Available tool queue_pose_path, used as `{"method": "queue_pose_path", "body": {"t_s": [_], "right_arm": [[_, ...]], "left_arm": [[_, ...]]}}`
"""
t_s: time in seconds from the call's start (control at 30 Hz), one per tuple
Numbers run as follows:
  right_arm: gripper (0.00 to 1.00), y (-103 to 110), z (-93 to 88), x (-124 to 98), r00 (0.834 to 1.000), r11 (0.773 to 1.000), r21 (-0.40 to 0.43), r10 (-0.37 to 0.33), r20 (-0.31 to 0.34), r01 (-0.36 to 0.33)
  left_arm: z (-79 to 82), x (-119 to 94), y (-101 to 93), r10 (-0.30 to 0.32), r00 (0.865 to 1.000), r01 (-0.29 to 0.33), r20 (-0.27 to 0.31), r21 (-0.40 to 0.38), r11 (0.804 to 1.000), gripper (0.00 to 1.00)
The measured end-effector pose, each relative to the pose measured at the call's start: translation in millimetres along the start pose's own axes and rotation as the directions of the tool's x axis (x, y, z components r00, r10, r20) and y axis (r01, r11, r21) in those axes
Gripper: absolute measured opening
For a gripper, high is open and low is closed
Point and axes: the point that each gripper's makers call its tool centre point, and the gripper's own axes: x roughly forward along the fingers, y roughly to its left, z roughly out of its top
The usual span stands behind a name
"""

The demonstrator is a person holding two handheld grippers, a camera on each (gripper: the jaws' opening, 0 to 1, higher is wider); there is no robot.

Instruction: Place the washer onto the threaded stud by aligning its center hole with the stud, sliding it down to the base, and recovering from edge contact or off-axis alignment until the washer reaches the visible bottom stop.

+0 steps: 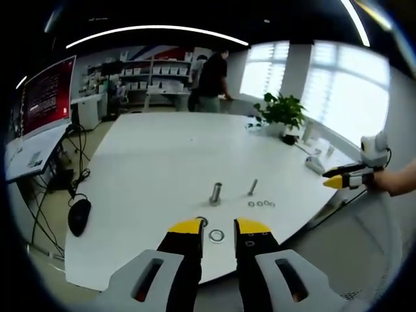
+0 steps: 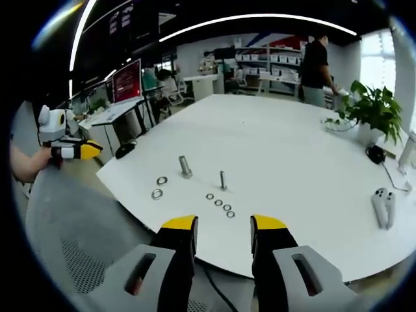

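Two studs [image 2: 186, 166] [image 2: 223, 180], six washers [image 2: 219, 203] near table [image 2: 279, 149] edge; left gripper [image 1: 218, 227], right gripper [image 2: 224, 223] jaws apart, empty

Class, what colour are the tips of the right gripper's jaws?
Yellow, on black jaws; the right gripper shows this best in the right gripper view.

Right tool [image 2: 223, 233] hangs with jaws apart before the counter [image 2: 279, 156] edge, small washers [image 2: 220, 203] just beside the thin stud [image 2: 223, 180].
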Motion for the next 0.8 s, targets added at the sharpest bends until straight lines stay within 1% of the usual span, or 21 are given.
{"method": "queue_pose_path", "body": {"t_s": [0.1,0.43,0.7,0.8], "right_arm": [[0.34,2.6,0.4,-0.2,1.000,1.000,0.007,0.012,0.001,-0.012],[0.34,2.2,1.8,-1.1,1.000,1.000,0.011,0.008,0.012,-0.008],[0.34,2.1,0.5,-1.4,1.000,1.000,0.017,0.006,0.007,-0.006],[0.34,3.0,-1.2,-0.1,1.000,1.000,0.013,0.011,-0.006,-0.011]], "left_arm": [[-0.5,-0.3,0.9,0.005,1.000,-0.005,0.000,-0.001,1.000,0.16],[-1.5,-0.7,2.8,0.014,1.000,-0.014,-0.004,-0.004,1.000,0.16],[-2.3,-0.5,3.9,0.018,1.000,-0.018,-0.008,-0.009,1.000,0.16],[-1.4,-0.5,4.5,0.021,1.000,-0.021,-0.005,-0.010,1.000,0.16]]}}
